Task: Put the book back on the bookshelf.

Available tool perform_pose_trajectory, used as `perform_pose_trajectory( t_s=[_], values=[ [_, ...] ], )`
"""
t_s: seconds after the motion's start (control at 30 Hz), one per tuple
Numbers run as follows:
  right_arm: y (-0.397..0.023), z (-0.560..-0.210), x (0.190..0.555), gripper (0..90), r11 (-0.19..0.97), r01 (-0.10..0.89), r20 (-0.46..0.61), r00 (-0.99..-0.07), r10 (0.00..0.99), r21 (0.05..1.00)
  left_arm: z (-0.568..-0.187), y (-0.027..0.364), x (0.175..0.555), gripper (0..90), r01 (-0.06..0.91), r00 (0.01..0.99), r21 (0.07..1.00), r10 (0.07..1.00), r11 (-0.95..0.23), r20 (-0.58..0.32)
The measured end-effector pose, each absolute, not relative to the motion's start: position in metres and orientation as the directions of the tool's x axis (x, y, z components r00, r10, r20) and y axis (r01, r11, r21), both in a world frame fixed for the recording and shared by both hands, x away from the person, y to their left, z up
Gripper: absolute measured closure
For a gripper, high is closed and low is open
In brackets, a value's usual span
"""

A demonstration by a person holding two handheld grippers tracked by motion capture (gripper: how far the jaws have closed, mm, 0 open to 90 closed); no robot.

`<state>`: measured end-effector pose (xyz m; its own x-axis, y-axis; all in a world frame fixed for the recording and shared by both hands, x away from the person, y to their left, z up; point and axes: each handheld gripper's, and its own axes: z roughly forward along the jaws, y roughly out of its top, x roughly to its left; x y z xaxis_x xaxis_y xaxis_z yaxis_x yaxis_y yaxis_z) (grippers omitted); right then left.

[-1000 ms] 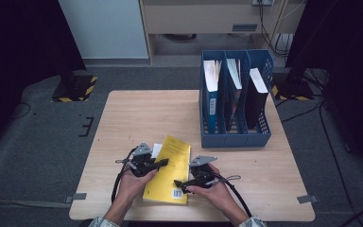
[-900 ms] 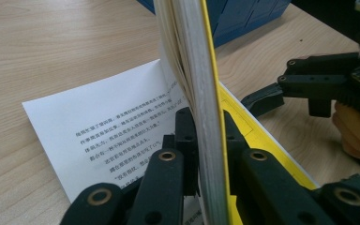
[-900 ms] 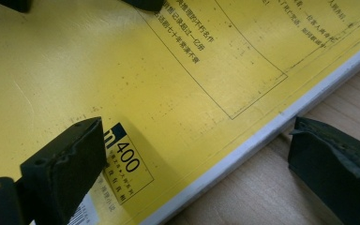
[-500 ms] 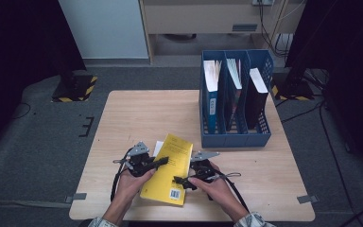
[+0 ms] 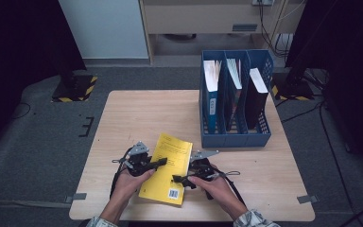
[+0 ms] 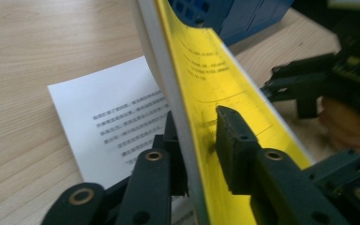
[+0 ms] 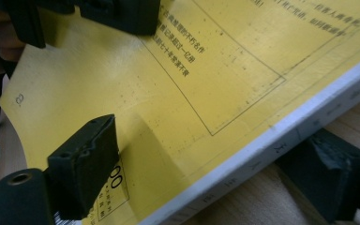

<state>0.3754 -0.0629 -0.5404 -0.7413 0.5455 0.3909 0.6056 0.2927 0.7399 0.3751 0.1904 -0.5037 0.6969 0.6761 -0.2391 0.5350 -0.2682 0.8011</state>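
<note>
**Yellow booklet held between two tongs at the bench's near edge**

High view: a yellow booklet point(image 5: 167, 168) lies tilted near the front edge of the wooden bench point(image 5: 137, 113), its barcode corner toward the person. The left tongs point(image 5: 157, 163) reach in from the booklet's left edge and the right tongs point(image 5: 177, 178) from its right edge, each held in one hand. A blue file rack point(image 5: 234, 137) stands at the bench's far right with books upright in its three compartments, well apart from the booklet.

Left gripper view: the booklet point(image 6: 201, 79) stands on edge between the two black jaws, its white page block toward the left jaw and the yellow cover toward the right one. The left tongs point(image 6: 197, 154) have just been opening; the left jaw lies against the pages, while the right jaw stands just off the cover with a thin gap showing, so the grip looks slack. A white printed sheet point(image 6: 108, 112) lies flat on the bench beneath. The other tongs show at the right edge.

Right gripper view: the right tongs point(image 7: 215, 168) straddle the booklet's point(image 7: 168, 93) edge, one jaw above the yellow cover beside the barcode, the other below the white page block on the bench side. They have just been closing, yet both jaws stand clear of the booklet, spread. The left tongs' jaw rests on the cover at the top.
</note>
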Motion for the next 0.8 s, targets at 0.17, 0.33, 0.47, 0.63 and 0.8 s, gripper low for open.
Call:
perform_pose_trajectory(
  t_s=[0.17, 0.33, 0.47, 0.63, 0.8],
  values=[
    [-0.065, -0.538, 0.379, 22.3, 0.291, 0.625, 0.409, -0.729, 0.548, 0.724, -0.505, 0.190, 0.376, 68.5, 0.531, 0.705, 0.796, 0.672, -0.289, -0.226],
    [-0.061, -0.535, 0.384, 23.8, 0.320, 0.639, 0.409, -0.725, 0.554, 0.700, -0.506, 0.194, 0.378, 73.3, 0.553, 0.697, 0.783, 0.673, -0.284, -0.248],
    [-0.060, -0.533, 0.387, 28.4, 0.317, 0.653, 0.428, -0.717, 0.550, 0.687, -0.509, 0.198, 0.380, 73.3, 0.575, 0.686, 0.770, 0.675, -0.277, -0.270],
    [-0.060, -0.529, 0.387, 31.1, 0.312, 0.656, 0.436, -0.715, 0.546, 0.687, -0.506, 0.201, 0.380, 76.5, 0.575, 0.685, 0.780, 0.668, -0.247, -0.293],
    [-0.058, -0.524, 0.387, 32.1, 0.334, 0.636, 0.413, -0.734, 0.539, 0.695, -0.504, 0.202, 0.380, 78.0, 0.573, 0.681, 0.786, 0.669, -0.234, -0.298]
  ],
)
